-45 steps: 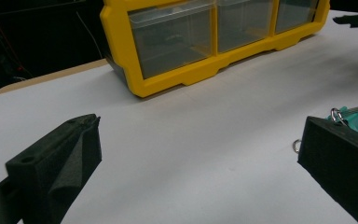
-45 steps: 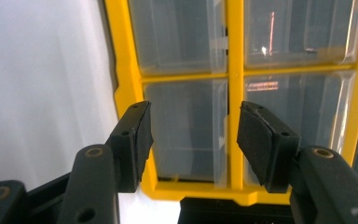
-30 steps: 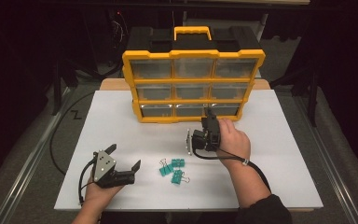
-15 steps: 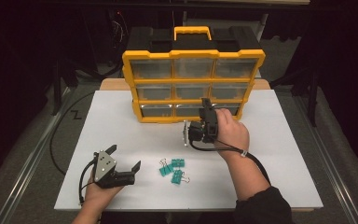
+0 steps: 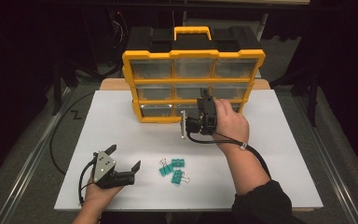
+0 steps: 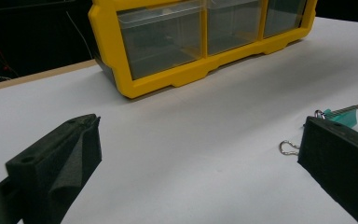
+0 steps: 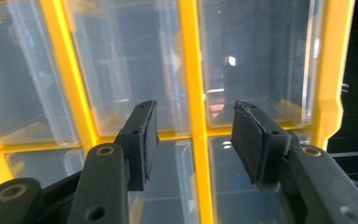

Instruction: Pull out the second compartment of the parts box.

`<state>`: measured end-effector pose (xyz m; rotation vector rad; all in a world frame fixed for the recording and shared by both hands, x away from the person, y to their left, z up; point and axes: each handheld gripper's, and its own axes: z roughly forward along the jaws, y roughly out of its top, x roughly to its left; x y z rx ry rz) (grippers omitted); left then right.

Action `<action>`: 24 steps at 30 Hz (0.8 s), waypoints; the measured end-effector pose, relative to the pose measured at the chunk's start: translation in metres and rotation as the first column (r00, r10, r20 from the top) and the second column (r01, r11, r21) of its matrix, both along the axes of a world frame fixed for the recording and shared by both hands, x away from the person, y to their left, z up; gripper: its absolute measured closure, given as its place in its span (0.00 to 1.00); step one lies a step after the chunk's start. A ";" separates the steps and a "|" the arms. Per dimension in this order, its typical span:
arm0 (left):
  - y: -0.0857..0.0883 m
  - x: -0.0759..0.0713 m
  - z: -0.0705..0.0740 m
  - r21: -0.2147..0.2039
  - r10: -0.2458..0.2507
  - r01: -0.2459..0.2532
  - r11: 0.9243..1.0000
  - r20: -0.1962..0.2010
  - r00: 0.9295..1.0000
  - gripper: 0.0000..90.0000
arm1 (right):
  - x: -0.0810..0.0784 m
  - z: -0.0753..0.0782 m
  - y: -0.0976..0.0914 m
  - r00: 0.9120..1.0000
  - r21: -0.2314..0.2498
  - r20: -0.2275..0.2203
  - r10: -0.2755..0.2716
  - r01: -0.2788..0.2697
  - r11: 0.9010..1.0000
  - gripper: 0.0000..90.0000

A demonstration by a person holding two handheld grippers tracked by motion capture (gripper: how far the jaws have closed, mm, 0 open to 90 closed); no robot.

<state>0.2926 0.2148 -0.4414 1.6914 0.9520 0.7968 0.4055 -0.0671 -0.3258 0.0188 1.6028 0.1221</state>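
Reaching for the yellow drawer box (image 5: 193,86) at the back of the table, the right gripper (image 7: 193,135) has its jaws apart, holding nothing. Next it must grab a drawer front. The left gripper (image 5: 123,158) rests with jaws wide.

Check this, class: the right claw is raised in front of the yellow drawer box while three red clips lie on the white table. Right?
Not quite. The clips are green, as the high view shows. The right claw is indeed raised before the yellow drawer box, and the clips lie on the white table.
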 end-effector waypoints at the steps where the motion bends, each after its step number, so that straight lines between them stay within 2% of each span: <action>1: 0.000 0.000 0.000 0.002 0.002 -0.002 1.000 -0.001 1.000 0.00 | 0.000 0.002 0.001 1.000 -0.002 0.001 0.002 -0.002 1.000 0.58; 3: 0.000 0.000 0.000 0.000 0.002 -0.002 1.000 -0.001 1.000 0.00 | 0.001 0.008 0.002 1.000 0.012 0.008 0.004 -0.005 1.000 0.58; 8: -0.001 -0.001 0.000 0.000 -0.005 0.005 1.000 0.002 1.000 0.00 | 0.001 0.019 0.007 1.000 0.001 0.029 0.010 -0.010 1.000 0.58; 11: -0.002 -0.001 -0.001 0.003 -0.009 0.009 1.000 0.000 1.000 0.00 | 0.001 0.022 0.008 1.000 0.015 0.026 0.004 -0.004 1.000 0.58; 24: -0.002 -0.002 0.000 0.000 -0.014 0.014 1.000 0.005 1.000 0.00 | 0.007 0.042 0.014 0.998 0.004 0.065 -0.003 0.003 1.000 0.61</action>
